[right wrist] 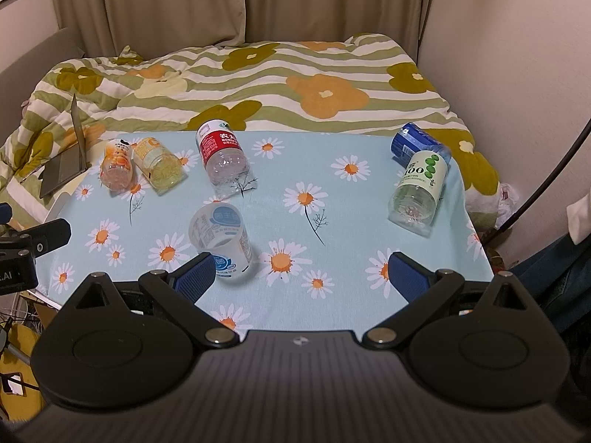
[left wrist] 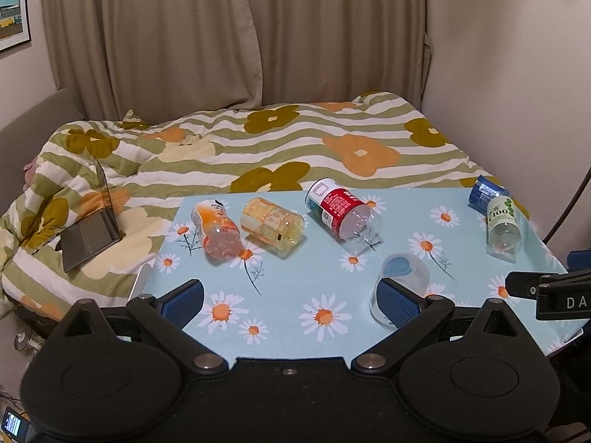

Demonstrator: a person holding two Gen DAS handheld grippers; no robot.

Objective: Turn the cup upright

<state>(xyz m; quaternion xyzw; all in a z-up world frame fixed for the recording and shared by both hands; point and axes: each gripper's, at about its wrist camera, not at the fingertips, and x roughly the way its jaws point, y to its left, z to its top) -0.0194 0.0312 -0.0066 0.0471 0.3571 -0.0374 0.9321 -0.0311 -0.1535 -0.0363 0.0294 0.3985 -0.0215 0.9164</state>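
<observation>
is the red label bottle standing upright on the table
No, the red label bottle lies on its side on the daisy-print table, like the other containers around it.

Clear glossy plastic cup (right wrist: pixel 221 243) lies on a smooth matt daisy-print tablecloth (right wrist: pixel 332 221); bedspread (right wrist: pixel 258 85) looks soft quilted cloth.

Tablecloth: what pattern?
Light blue tablecloth printed with white daisies with orange centres; clearest in the right wrist view.

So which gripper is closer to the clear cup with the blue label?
Hard to call; both are about equally near. The left gripper has the cup by its right finger; the right gripper has it by its left finger.
</observation>
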